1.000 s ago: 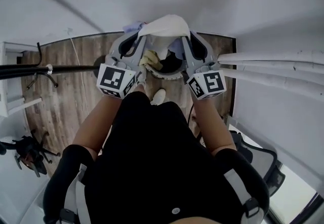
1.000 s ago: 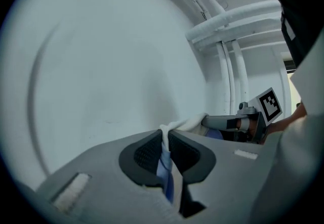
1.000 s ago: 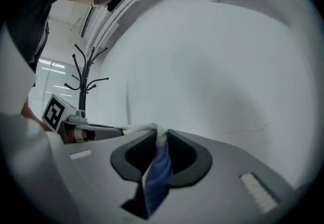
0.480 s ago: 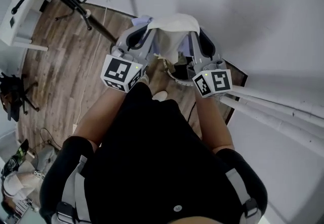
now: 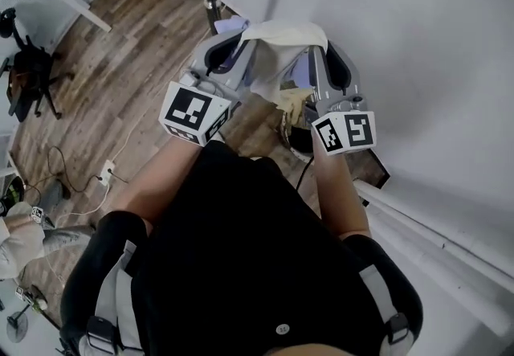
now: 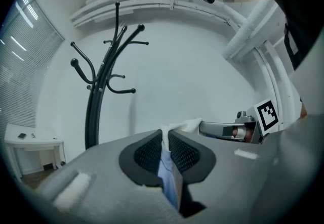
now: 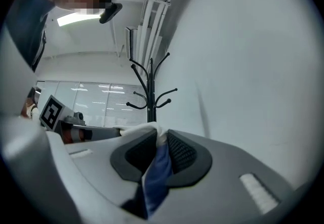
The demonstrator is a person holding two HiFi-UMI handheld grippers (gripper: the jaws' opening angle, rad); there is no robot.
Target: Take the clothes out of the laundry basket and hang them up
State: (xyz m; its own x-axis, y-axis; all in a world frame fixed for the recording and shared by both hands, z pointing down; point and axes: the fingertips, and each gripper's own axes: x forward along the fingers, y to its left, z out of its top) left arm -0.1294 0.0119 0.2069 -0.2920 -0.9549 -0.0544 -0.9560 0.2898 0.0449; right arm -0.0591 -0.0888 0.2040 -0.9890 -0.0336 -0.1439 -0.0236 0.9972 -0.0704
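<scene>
Top centre: pale garment (image 5: 277,33) stretched out.
Fingers of left gripper (image 6: 165,139) and right gripper (image 7: 161,139) each clamp an edge.

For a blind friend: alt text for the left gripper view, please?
The left gripper pinches a white-and-blue garment, stretched across to the right gripper. Ahead stands a black coat stand against a white wall.
</scene>
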